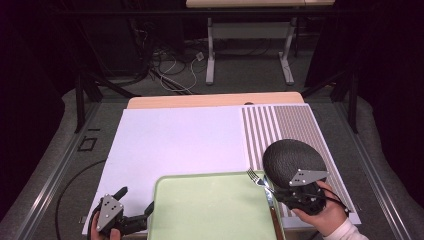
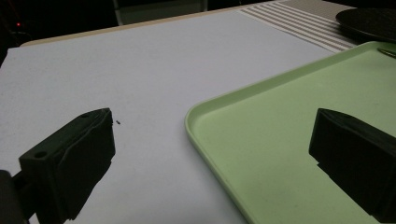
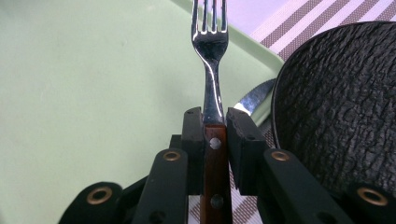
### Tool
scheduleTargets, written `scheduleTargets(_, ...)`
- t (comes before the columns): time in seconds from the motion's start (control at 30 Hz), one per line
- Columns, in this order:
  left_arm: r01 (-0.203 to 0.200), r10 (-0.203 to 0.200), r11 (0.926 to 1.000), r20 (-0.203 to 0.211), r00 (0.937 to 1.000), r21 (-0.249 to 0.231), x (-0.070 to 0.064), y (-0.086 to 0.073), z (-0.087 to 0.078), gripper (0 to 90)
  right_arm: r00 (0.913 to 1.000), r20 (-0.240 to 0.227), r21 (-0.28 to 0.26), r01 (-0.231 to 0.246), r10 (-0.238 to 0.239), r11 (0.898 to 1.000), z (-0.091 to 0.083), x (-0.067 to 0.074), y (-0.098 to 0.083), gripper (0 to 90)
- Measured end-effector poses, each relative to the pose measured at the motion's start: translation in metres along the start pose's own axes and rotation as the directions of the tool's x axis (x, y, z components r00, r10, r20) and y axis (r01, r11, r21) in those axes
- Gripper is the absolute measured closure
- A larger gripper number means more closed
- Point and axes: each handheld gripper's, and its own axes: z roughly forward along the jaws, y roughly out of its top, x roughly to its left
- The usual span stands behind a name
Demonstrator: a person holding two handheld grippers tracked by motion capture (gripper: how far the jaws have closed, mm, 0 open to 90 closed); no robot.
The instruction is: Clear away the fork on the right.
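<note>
R hand-held gripper (image 3: 215,122) clamps fork (image 3: 211,42) by its wooden handle, over tray (image 1: 200,210) edge, beside black plate (image 1: 290,157). L hand-held gripper (image 2: 210,154) open, jaws astride tray corner.

A lab: loose cables (image 1: 170,67) on carpet, metal rails (image 1: 55,170) framing the table (image 1: 215,101).

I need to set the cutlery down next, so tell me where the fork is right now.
The fork is clamped by its wooden handle in the right gripper, its tines over the right edge of the green tray, just left of the black plate.
</note>
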Motion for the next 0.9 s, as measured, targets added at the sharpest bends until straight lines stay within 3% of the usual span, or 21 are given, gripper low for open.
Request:
scheduleTargets(0.13, 0.0, 0.0, 1.0, 0.0, 1.0, -0.001, 0.0, 0.0, 0.0, 0.5, 0.9982, 0.008, 0.0, -0.06, 0.06, 0.998, 0.003, 0.005, 0.004, 77.7)
scheduleTargets(0.4, 0.0, 0.0, 1.0, 0.003, 1.0, -0.001, 0.0, 0.0, 0.0, 0.5, 0.9911, 0.022, -0.009, -0.131, 0.131, 0.991, 0.008, 0.018, 0.008, 77.7)
scheduleTargets(0.57, -0.001, 0.001, 1.0, 0.004, 1.0, -0.003, 0.0, 0.0, -0.001, 0.5, 0.9819, -0.006, -0.025, -0.19, 0.19, 0.982, 0.006, 0.025, 0.008, 77.7)
scheduleTargets(0.6, -0.002, 0.002, 1.0, 0.004, 1.0, -0.003, 0.0, 0.0, 0.0, 0.5, 0.9787, -0.005, -0.051, -0.205, 0.205, 0.977, 0.006, 0.027, 0.007, 77.7)
scheduleTargets(0.73, -0.002, 0.002, 1.0, 0.004, 1.0, -0.004, -0.001, 0.0, -0.001, 0.5, 0.9706, -0.03, -0.089, -0.241, 0.239, 0.967, 0.007, 0.03, 0.007, 77.7)
scheduleTargets(0.9, -0.001, 0.001, 1.0, 0.006, 1.0, -0.005, -0.001, 0.0, -0.001, 0.5, 0.97, -0.039, -0.095, -0.243, 0.24, 0.965, 0.011, 0.032, 0.006, 77.7)
